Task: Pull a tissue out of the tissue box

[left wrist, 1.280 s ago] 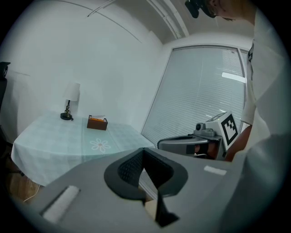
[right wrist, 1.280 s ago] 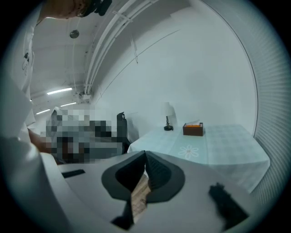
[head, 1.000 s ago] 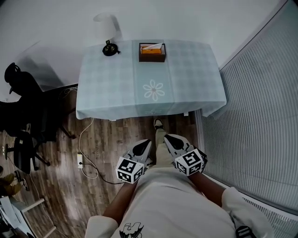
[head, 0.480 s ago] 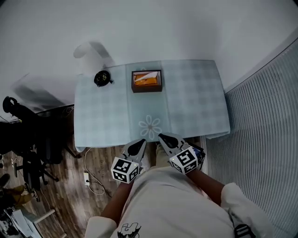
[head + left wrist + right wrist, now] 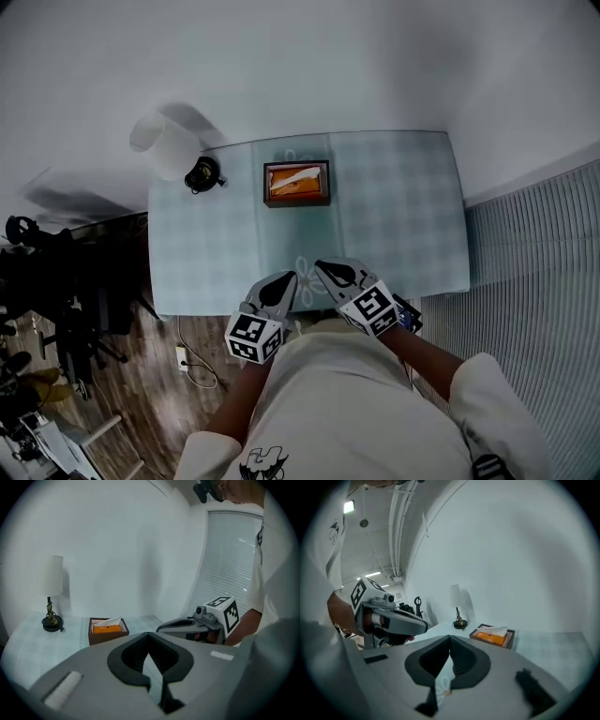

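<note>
Left gripper (image 5: 284, 278), right gripper (image 5: 322, 267) side by side over table (image 5: 403, 216) edge, tilted down, closed, empty.

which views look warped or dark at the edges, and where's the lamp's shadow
Head view: fisheye bows the table edges; the lamp throws a soft shadow on the wall behind it. Left gripper view: black round vignette, blinds curve. Right gripper view: same vignette, scene tilted, ceiling light glares top left.

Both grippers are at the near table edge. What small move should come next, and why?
Probably carry the right gripper forward over the table toward the tissue box, opening its jaws on the way. They are shut on nothing, and the tissue sticks up from the box, well beyond the fingertips.
</note>
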{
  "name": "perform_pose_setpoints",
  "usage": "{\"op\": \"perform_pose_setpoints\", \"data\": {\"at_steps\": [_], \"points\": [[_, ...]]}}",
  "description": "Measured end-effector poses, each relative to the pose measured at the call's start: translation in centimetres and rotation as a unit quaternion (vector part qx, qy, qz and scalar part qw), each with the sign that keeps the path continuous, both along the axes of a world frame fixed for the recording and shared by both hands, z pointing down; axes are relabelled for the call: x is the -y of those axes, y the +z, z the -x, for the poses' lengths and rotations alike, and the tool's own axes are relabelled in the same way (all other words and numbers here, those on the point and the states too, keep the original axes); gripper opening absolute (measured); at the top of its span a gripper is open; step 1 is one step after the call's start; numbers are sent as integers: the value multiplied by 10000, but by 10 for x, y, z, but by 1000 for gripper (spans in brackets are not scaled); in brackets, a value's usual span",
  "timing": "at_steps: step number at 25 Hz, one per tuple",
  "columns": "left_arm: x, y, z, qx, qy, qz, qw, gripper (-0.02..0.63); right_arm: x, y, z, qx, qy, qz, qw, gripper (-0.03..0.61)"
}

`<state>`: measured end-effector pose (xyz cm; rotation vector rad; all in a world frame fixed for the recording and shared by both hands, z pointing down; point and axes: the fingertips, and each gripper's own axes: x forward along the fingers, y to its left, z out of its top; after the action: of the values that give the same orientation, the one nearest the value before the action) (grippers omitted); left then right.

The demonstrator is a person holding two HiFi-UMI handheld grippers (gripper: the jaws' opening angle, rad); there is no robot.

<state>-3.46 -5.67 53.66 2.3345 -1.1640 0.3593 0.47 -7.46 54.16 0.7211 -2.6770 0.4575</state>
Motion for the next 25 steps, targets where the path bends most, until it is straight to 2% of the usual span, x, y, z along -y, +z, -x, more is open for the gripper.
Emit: {"op": "perform_pose_setpoints", "data": {"at_steps": [4,7,12,17,22,25], "points": [[27,2,4,8,94,-29,10000,6,27,-2,-9,-49,346,7,9994,12],[61,3,10,231,184,-380,9988,6,55,-6,-14,-152,479,-128,9987,12],[117,22,24,358,-63,-436,9984,6,99,6,-8,-386,584,-266,9972,14],[154,56,36,487,-58,-103,9987,6,142,27,7,-728,513,-364,9954,12],[179,87,38,448,9,329,9985,6,172,60,9,-1037,605,-306,9923,14],[196,103,45,455,-94,552,9974,6,190,76,10,-1282,653,-307,9891,12]]}}
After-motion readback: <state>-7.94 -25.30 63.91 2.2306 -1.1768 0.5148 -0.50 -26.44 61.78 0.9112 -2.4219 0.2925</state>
